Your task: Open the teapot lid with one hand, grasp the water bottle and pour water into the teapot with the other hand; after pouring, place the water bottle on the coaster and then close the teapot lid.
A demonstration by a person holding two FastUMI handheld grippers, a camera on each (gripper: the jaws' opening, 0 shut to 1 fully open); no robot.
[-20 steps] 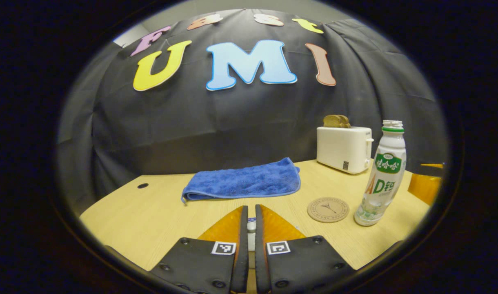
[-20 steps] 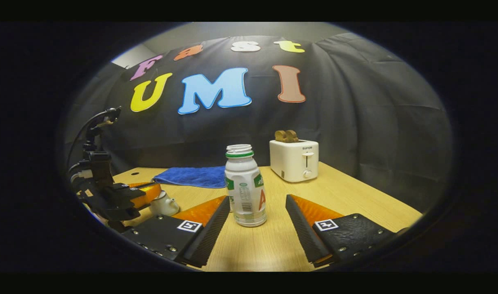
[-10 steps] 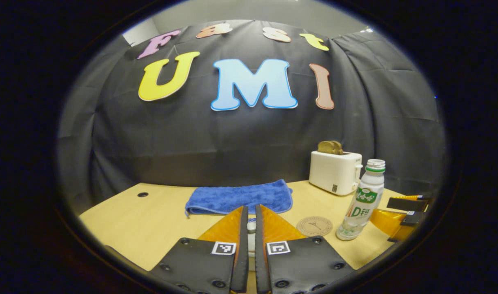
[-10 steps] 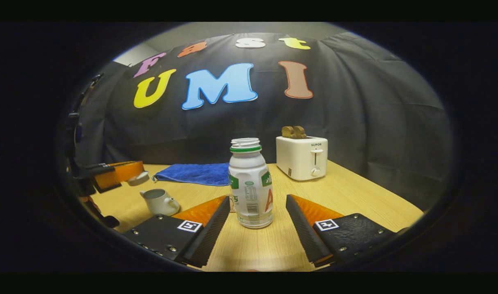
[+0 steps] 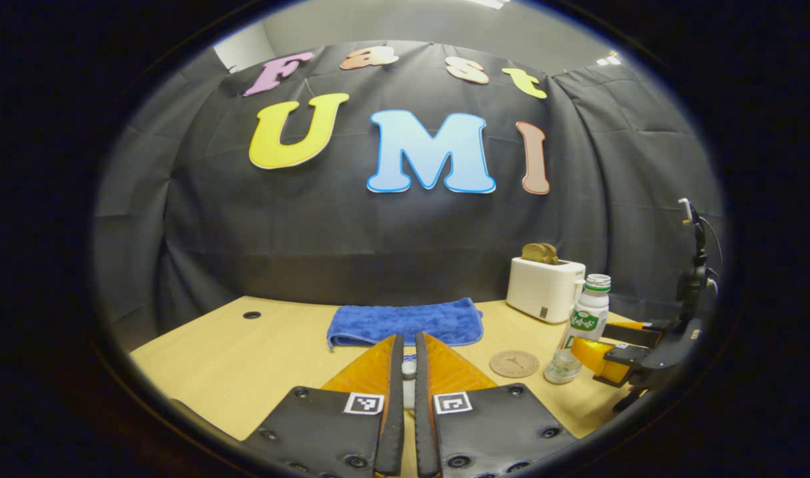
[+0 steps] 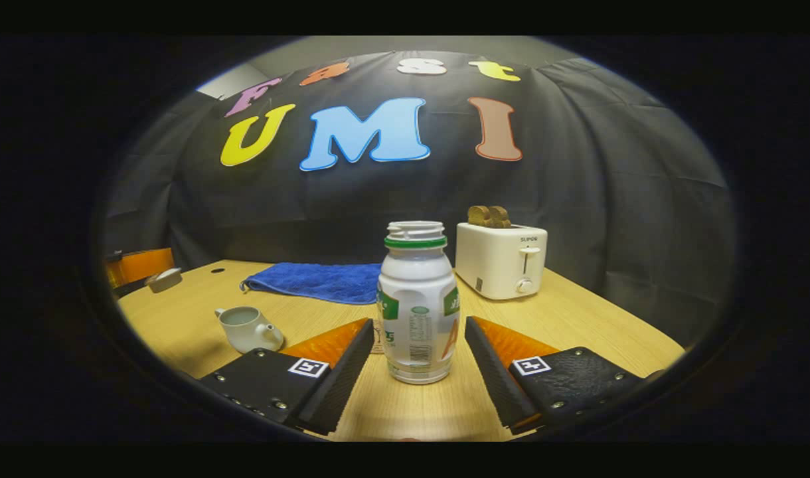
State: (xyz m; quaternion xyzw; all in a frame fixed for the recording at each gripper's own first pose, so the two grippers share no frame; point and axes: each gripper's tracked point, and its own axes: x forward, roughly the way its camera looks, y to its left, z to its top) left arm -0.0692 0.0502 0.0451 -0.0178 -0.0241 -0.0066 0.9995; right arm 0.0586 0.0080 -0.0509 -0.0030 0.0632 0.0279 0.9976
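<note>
- the teapot (image 6: 247,328) stands lidless on the desk (image 6: 577,318) toward its left side, spout pointing right in the right gripper view; its mouth is open, and whether anything is inside cannot be told.
- the teapot lid (image 6: 164,279) is pinched between the fingers of the left gripper (image 6: 154,273), held in the air above the desk's left edge, up and to the left of the teapot and well apart from it; in the left gripper view those fingers (image 5: 390,385) are pressed nearly together around a small pale knob.
- the water bottle (image 6: 417,302) stands upright and uncapped near the front of the desk, white with a green neck ring and a green-and-white label; its print is too small to make out.
- the right gripper (image 6: 415,352) has its fingers spread wide, one on each side of the bottle's lower half, with a gap on both sides, touching nothing.
- the round coaster (image 5: 514,363) lies flat just left of the bottle in the left gripper view.
- a folded blue towel (image 6: 322,281) lies toward the back edge, a white toaster (image 6: 500,259) with toast in its slots at the back right.
</note>
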